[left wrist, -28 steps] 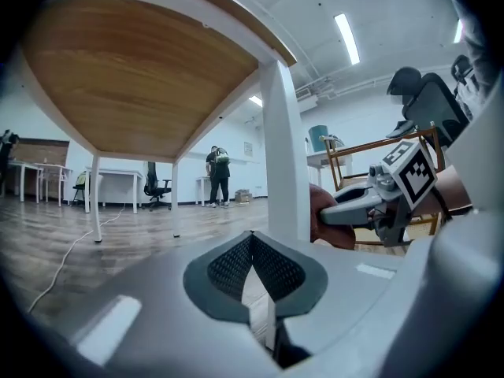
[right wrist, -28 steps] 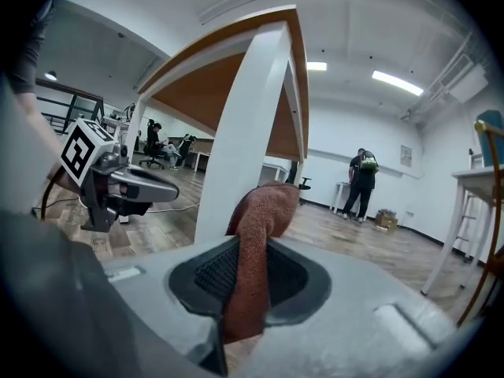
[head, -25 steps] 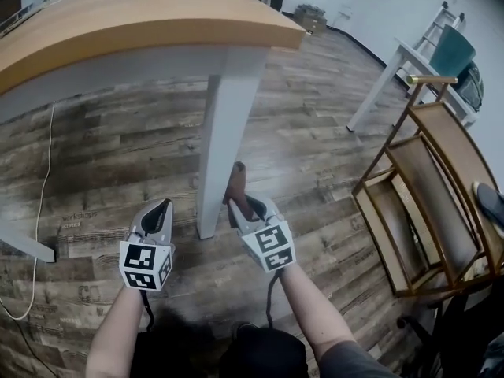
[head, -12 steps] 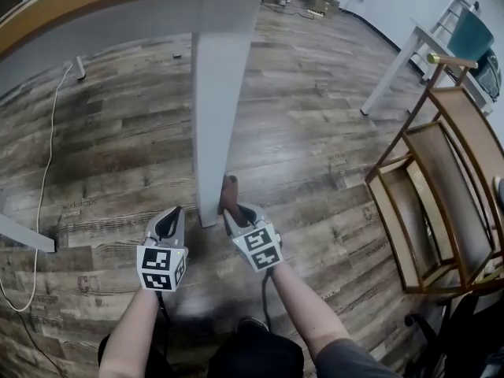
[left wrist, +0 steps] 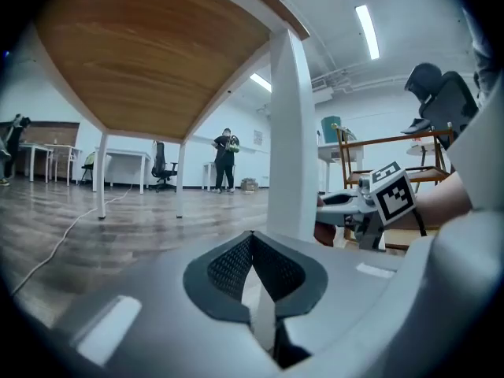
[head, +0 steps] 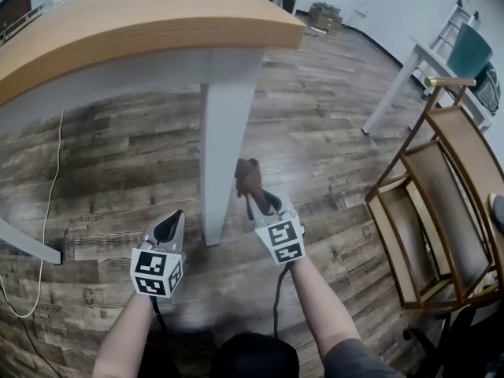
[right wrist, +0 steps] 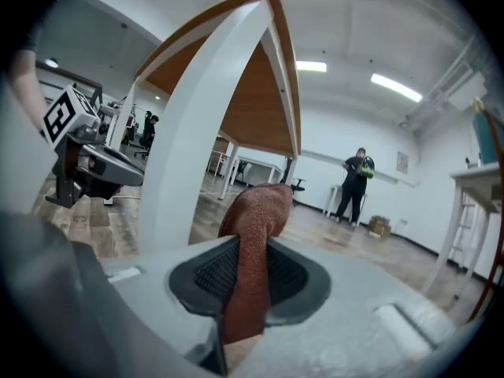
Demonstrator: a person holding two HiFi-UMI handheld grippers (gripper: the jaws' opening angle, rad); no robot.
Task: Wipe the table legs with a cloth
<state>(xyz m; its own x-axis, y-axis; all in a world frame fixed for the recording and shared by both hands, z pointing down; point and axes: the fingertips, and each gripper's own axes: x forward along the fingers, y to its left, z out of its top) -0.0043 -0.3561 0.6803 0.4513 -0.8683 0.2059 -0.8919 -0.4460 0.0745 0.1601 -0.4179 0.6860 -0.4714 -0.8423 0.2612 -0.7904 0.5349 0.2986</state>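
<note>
Wiping step: right gripper (head: 252, 201) clamps cloth (head: 247, 176) beside leg (head: 221, 164), centre frame; left gripper (head: 168, 225) closed, empty. Next, probably press and stroke.

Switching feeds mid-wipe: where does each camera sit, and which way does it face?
Head view: on the head, facing steeply down: leg, left gripper, right gripper, forearms.
Left gripper view: on that gripper, low, along its shut jaws toward the leg.
Right gripper view: along jaws shut on the cloth, leg beside.
Shared: leg; each gripper view shows the other gripper.

Overhead, two low; shared table leg (head: 223, 148)
</note>
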